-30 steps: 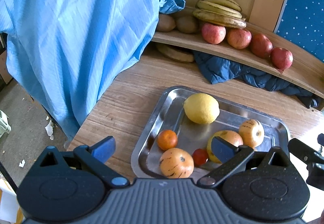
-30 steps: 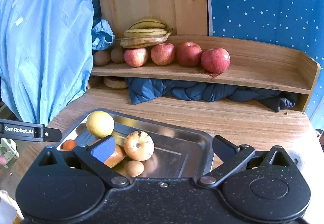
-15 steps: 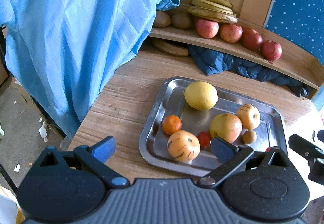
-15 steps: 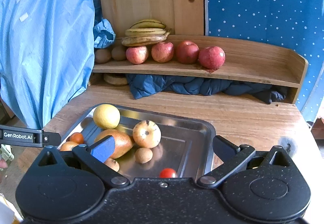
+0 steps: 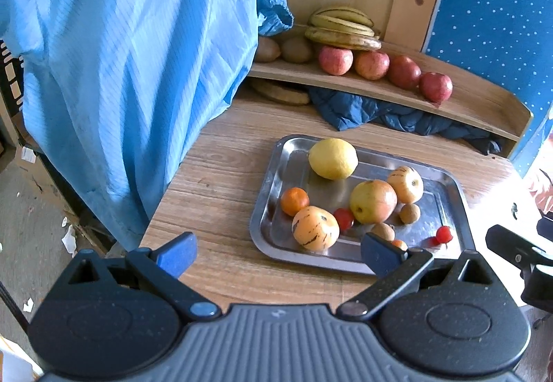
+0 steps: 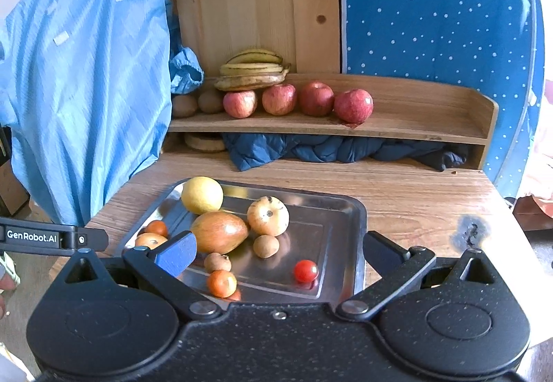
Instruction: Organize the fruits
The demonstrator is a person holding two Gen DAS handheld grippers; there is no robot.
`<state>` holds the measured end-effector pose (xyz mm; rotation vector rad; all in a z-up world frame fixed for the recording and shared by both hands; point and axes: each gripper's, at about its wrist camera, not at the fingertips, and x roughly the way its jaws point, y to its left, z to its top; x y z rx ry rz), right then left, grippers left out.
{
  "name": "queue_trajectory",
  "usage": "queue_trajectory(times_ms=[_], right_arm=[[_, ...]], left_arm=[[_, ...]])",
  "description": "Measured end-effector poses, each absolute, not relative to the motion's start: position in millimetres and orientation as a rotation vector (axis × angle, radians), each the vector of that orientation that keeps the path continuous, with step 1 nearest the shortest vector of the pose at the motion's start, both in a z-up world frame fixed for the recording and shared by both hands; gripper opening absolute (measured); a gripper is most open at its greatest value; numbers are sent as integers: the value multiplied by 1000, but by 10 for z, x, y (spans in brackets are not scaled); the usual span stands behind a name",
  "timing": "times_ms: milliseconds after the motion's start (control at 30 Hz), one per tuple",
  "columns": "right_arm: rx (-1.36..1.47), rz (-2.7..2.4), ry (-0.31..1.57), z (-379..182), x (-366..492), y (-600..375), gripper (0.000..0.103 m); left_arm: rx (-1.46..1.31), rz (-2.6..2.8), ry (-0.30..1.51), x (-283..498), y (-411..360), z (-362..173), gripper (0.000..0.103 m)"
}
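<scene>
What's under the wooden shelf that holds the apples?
Under the shelf lies a bunched dark blue cloth, with a flat tan round object at its left end. What the cloth covers, and the space behind it, cannot be seen.

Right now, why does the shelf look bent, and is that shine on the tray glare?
Left wrist view: the fisheye lens bows the straight wooden shelf into an arc, and corners go dark. Right wrist view: the shelf looks nearly straight near the middle; the metal tray mirrors daylight and fruit, so yes, reflections. Both views are sharp, though edges stretch.
</scene>
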<state>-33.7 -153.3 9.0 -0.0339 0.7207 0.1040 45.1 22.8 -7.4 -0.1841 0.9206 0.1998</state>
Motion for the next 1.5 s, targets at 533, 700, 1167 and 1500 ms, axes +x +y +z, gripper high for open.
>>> queue_trajectory(times_ms=[533, 700, 1167, 1500], right_arm=[[-21, 71, 689, 226, -836, -1328, 102], [-12, 61, 684, 250, -976, -1301, 102], [-13, 56, 687, 275, -1278, -1237, 102], [-5, 53, 700, 240, -1332, -1210, 102]], left_arm=[[-147, 152, 884, 40, 237, 23, 102], [-141, 147, 872, -80, 233, 36, 102], [-132, 135, 849, -318, 193, 51, 102], [-137, 144, 858, -414, 215, 44, 102]])
